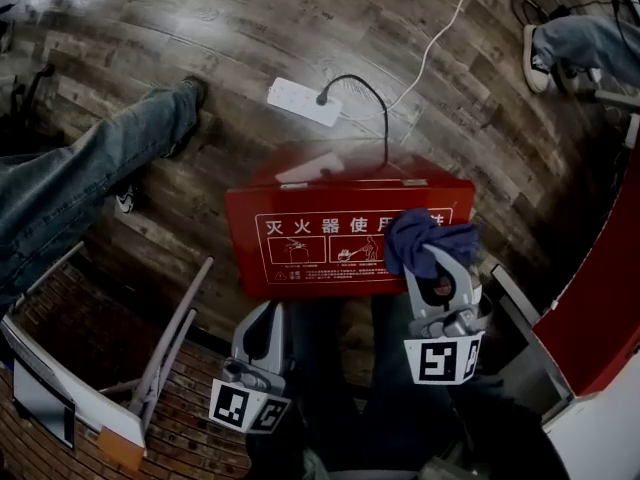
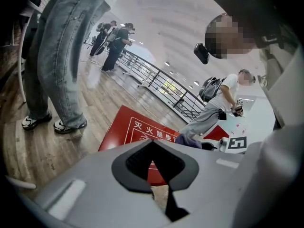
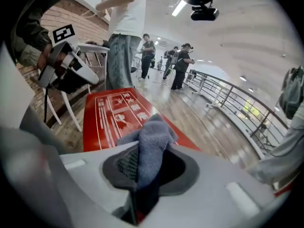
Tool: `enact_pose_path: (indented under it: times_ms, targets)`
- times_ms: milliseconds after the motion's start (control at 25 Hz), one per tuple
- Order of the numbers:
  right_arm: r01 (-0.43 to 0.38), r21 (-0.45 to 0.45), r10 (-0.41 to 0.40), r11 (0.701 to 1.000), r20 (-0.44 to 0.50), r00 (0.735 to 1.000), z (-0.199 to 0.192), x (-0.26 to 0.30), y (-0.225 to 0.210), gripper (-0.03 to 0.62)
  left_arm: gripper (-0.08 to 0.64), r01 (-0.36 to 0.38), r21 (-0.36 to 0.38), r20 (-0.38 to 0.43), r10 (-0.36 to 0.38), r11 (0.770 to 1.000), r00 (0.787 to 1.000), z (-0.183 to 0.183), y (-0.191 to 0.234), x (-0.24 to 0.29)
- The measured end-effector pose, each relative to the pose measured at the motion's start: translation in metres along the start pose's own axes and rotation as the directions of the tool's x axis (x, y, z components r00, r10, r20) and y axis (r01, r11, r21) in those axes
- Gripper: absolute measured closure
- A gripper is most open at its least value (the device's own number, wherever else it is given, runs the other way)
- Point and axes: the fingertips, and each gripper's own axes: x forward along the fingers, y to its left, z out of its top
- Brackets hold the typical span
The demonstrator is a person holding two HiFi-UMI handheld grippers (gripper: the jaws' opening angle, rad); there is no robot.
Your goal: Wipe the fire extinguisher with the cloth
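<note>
A red fire extinguisher box [image 1: 340, 238] with white printed signs lies flat on the wood floor. A dark blue cloth [image 1: 425, 240] is bunched over the box's right part, and my right gripper [image 1: 433, 256] is shut on it. In the right gripper view the cloth [image 3: 152, 141] sticks up from between the jaws of that gripper [image 3: 142, 167], over the box [image 3: 107, 122]. My left gripper [image 1: 268, 313] hangs just in front of the box's near edge, apart from it. Its jaws [image 2: 153, 144] stand together with nothing between them, pointing at the box [image 2: 128, 129].
A white power strip [image 1: 303, 101] with a black cable lies on the floor behind the box. A person's leg in jeans [image 1: 90, 168] stands at the left. A white chair frame [image 1: 150, 368] is at lower left, a red-and-white panel [image 1: 600, 308] at right.
</note>
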Motion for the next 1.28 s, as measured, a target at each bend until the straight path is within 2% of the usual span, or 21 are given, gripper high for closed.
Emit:
enact_pose_path:
  times_ms: [80, 120, 160, 240, 280, 320, 400, 480, 560, 640, 720, 800, 880, 960, 1040, 1120, 1160, 1240, 1280]
  targets:
    - [-0.107, -0.035, 0.11, 0.994, 0.077, 0.991, 0.041, 0.021, 0.037, 0.518, 0.555, -0.006, 0.004, 0.005, 0.006, 1.0, 1.0, 0.0, 0.002, 0.0]
    - [-0.174, -0.091, 0.184, 0.98, 0.106, 0.977, 0.062, 0.031, 0.061, 0.517, 0.555, -0.007, 0.008, 0.009, 0.007, 1.0, 1.0, 0.002, 0.002, -0.001]
    - [-0.242, -0.167, 0.263, 0.956, 0.117, 0.958, 0.081, 0.04, 0.089, 0.517, 0.555, -0.008, 0.012, 0.012, 0.008, 1.0, 1.0, 0.003, 0.002, -0.002]
    - [-0.349, -0.309, 0.396, 0.885, 0.103, 0.913, 0.103, 0.048, 0.139, 0.517, 0.555, -0.013, 0.019, 0.017, 0.013, 1.0, 1.0, 0.006, 0.004, -0.005]
    - [-0.379, -0.352, 0.436, 0.856, 0.095, 0.895, 0.107, 0.048, 0.156, 0.517, 0.555, -0.015, 0.019, 0.02, 0.014, 1.0, 1.0, 0.008, 0.006, -0.006]
    - [-0.392, -0.376, 0.455, 0.84, 0.094, 0.885, 0.106, 0.046, 0.164, 0.517, 0.555, -0.014, 0.017, 0.022, 0.013, 1.0, 1.0, 0.009, 0.008, -0.006]
    - [-0.384, -0.368, 0.445, 0.847, 0.095, 0.891, 0.092, 0.038, 0.159, 0.517, 0.555, -0.007, 0.004, 0.023, 0.007, 1.0, 1.0, 0.01, 0.01, -0.008]
    - [-0.345, -0.304, 0.388, 0.888, 0.093, 0.917, 0.065, 0.024, 0.129, 0.517, 0.555, -0.004, -0.006, 0.026, 0.004, 1.0, 1.0, 0.009, 0.013, -0.01]
    - [-0.262, -0.208, 0.283, 0.942, 0.076, 0.956, 0.03, 0.007, 0.08, 0.517, 0.555, -0.001, -0.012, 0.028, 0.002, 1.0, 1.0, 0.007, 0.015, -0.013]
    - [-0.168, -0.131, 0.176, 0.977, 0.048, 0.983, 0.0, -0.01, 0.033, 0.517, 0.555, 0.005, -0.017, 0.026, -0.004, 1.0, 1.0, 0.004, 0.016, -0.015]
    - [-0.115, -0.058, 0.115, 0.992, 0.007, 0.993, -0.021, -0.021, 0.011, 0.517, 0.555, 0.008, -0.019, 0.021, -0.007, 1.0, 1.0, 0.001, 0.017, -0.017]
    - [-0.097, -0.039, 0.096, 0.995, -0.024, 0.995, -0.023, -0.022, 0.015, 0.517, 0.555, 0.007, -0.018, 0.017, -0.007, 1.0, 1.0, 0.0, 0.019, -0.019]
    - [-0.132, -0.059, 0.131, 0.99, -0.009, 0.991, -0.005, -0.013, 0.037, 0.517, 0.555, 0.006, -0.017, 0.017, -0.006, 1.0, 1.0, 0.0, 0.021, -0.021]
    - [-0.214, -0.09, 0.218, 0.973, 0.046, 0.975, 0.025, 0.003, 0.076, 0.517, 0.555, 0.004, -0.014, 0.018, -0.003, 1.0, 1.0, 0.0, 0.023, -0.022]
    - [-0.292, -0.204, 0.317, 0.934, 0.101, 0.943, 0.061, 0.019, 0.124, 0.517, 0.555, -0.003, -0.012, 0.017, 0.003, 1.0, 1.0, 0.0, 0.026, -0.025]
    - [-0.339, -0.327, 0.393, 0.882, 0.113, 0.912, 0.093, 0.034, 0.163, 0.517, 0.555, -0.011, -0.009, 0.015, 0.011, 1.0, 1.0, 0.0, 0.028, -0.028]
    - [-0.358, -0.36, 0.421, 0.861, 0.112, 0.9, 0.103, 0.04, 0.175, 0.517, 0.555, -0.014, -0.006, 0.015, 0.014, 1.0, 1.0, 0.0, 0.03, -0.03]
    - [-0.384, -0.378, 0.454, 0.842, 0.114, 0.884, 0.112, 0.046, 0.184, 0.517, 0.555, -0.018, -0.001, 0.014, 0.018, 1.0, 1.0, 0.0, 0.033, -0.033]
    - [-0.379, -0.375, 0.448, 0.846, 0.116, 0.886, 0.11, 0.046, 0.18, 0.517, 0.555, -0.02, 0.0, 0.013, 0.02, 1.0, 1.0, 0.0, 0.035, -0.034]
